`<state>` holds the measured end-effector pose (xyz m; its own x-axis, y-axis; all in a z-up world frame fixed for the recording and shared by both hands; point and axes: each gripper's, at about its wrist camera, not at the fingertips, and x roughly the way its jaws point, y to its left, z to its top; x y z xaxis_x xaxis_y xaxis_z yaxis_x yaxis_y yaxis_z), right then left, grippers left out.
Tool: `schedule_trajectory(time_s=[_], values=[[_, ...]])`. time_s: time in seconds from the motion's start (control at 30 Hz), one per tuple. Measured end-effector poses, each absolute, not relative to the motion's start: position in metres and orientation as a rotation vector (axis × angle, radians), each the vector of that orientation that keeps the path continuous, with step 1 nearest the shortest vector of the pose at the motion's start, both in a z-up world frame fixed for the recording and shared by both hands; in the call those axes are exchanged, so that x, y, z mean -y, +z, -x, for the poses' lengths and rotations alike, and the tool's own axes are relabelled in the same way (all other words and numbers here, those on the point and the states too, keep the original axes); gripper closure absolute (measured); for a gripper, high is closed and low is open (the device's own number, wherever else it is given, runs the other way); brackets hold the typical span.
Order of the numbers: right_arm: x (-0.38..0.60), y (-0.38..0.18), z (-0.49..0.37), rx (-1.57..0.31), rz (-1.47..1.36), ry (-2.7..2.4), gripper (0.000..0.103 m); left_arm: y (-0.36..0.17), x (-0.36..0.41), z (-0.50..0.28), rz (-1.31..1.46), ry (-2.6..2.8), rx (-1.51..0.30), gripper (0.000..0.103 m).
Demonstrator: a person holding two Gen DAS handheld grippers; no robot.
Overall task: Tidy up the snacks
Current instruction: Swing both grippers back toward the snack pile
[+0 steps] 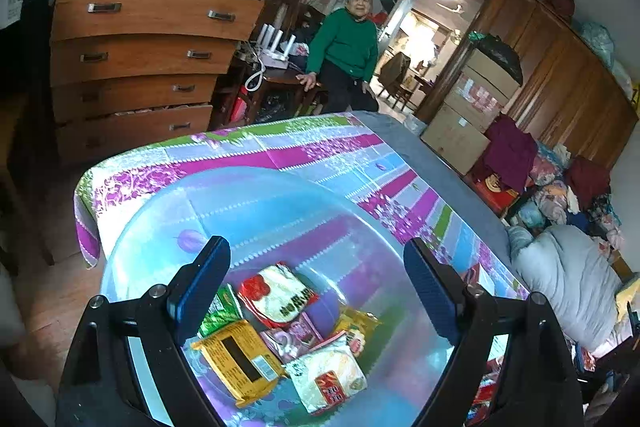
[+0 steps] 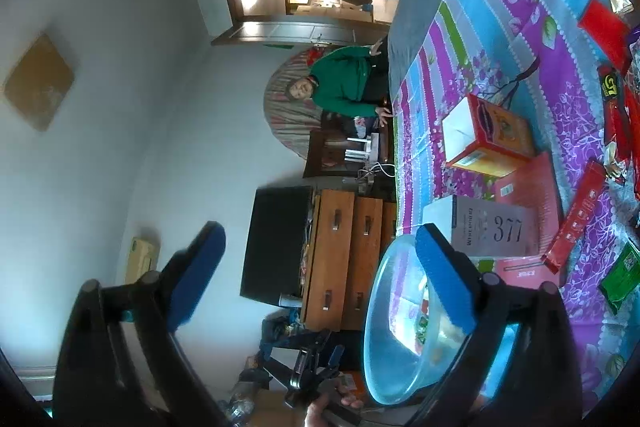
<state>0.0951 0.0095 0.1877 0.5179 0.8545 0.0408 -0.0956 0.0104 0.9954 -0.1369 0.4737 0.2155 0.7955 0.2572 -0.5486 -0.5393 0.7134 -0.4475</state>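
Snacks lie in two places now: several packets (image 1: 280, 339) are already inside the clear plastic bowl (image 1: 168, 227), and many more are spread on the flowered cloth (image 1: 320, 155) of the surface; so I judge the sorting is only partly done.

My left tongs (image 1: 316, 291) hang above the bowl, wide apart, nothing between them; in the right wrist view I see them beside the bowl's rim, held in my hand (image 2: 332, 407). My right tongs (image 2: 320, 267) are also apart and empty; that view is rolled on its side, one finger (image 2: 444, 275) stands before the bowl (image 2: 384, 347) and the other before the wall.

The next step, I think, is to fetch a loose item with the right tongs; the long red packet (image 2: 576, 215) is near, just beside the grey box marked 377 (image 2: 496, 231). Its long axis runs slantwise away from the bowl, flat on the cloth; to do it well I should turn the wrist so the tongs close across its narrow width, near the middle, so it does not droop; then lower it into the bowl before I let go.

The orange box (image 2: 492, 143) lies on its broad side, its white end facing the far edge of the surface.
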Motion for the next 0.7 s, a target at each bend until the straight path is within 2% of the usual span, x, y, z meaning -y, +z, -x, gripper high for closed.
schedule_trajectory(time_s=[0.7], values=[[-0.02,0.191,-0.087,-0.748,-1.311,0.899,0.005,0.208,-0.461,0.126,0.582,0.423,-0.541,0.013]])
